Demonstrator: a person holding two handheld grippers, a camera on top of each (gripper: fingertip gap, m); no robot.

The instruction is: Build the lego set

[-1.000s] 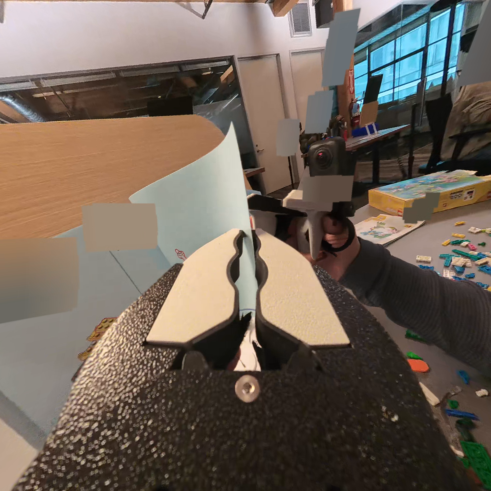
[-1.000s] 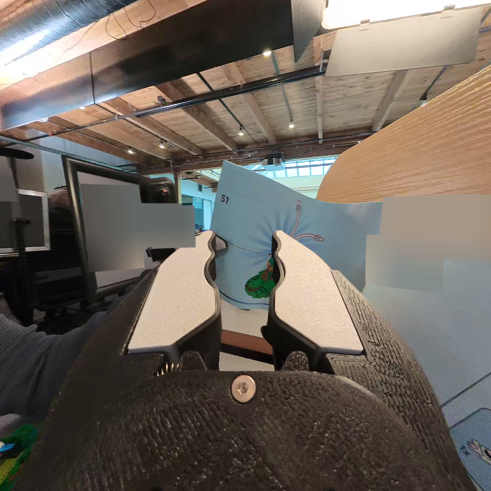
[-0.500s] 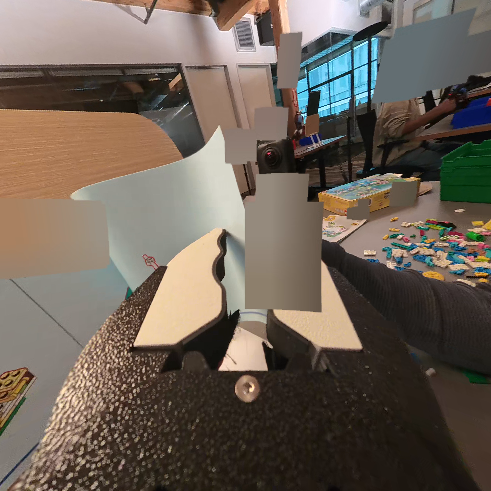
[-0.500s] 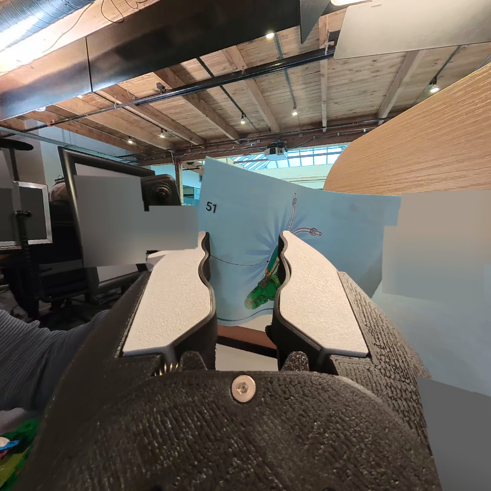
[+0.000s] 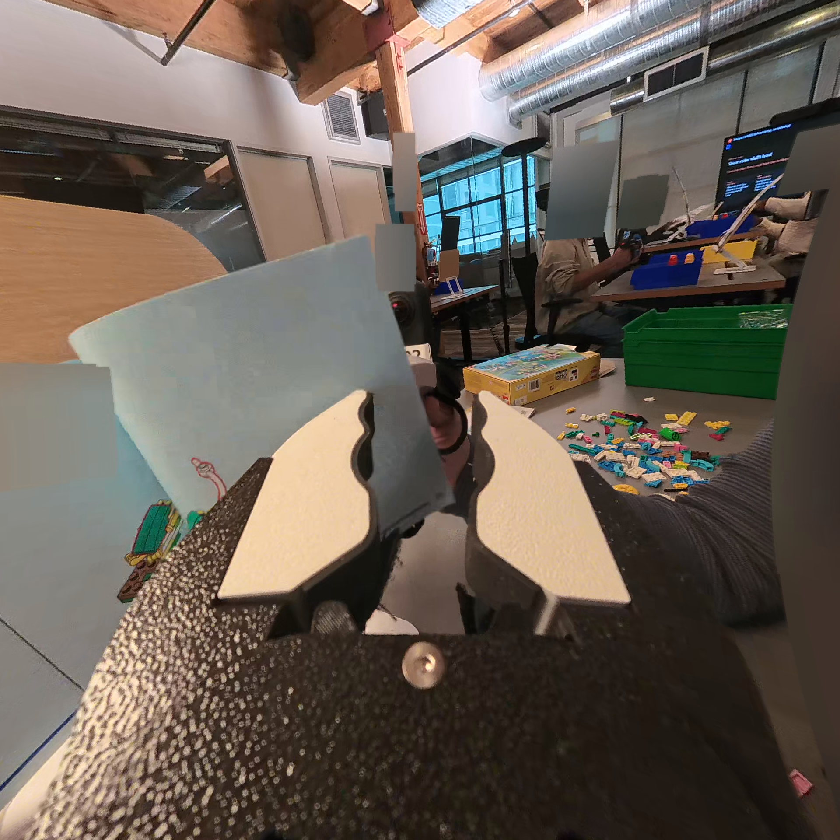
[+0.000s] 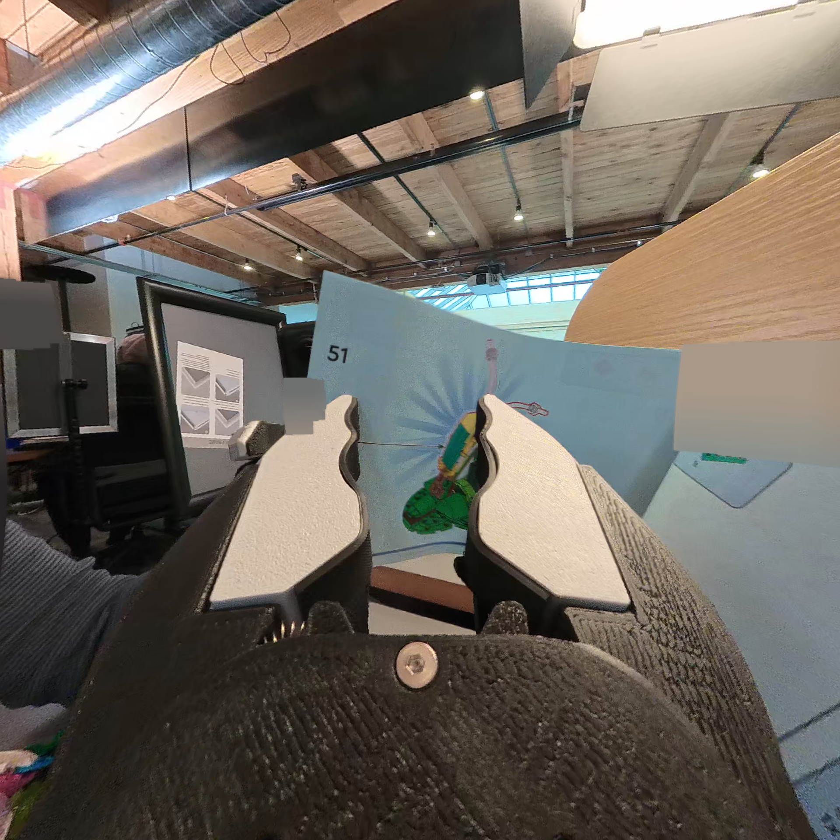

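A light blue instruction booklet page [image 5: 254, 363] stands up, curled, above the open booklet [image 5: 54, 568]. My left gripper [image 5: 425, 404] is open; the page's free edge hangs loose between its jaws, beside the left finger [image 5: 318, 491]. My right gripper [image 6: 418, 409] is open and empty, pointing at the printed side of the same page [image 6: 409, 363], a little short of it. Behind the page in the left wrist view, the hand [image 5: 445, 432] holding the right gripper shows. Loose lego pieces [image 5: 636, 450] lie scattered on the grey table.
A yellow lego box [image 5: 532, 377] and stacked green trays [image 5: 704, 359] stand at the table's back. A grey sleeve [image 5: 682, 545] crosses the right side. A curved wooden panel [image 6: 727, 272] rises behind the booklet. People work at a far table [image 5: 682, 282].
My left gripper was shut on the page's edge and has opened, letting it go. The page now stands on its own. My right gripper has opened a little wider.
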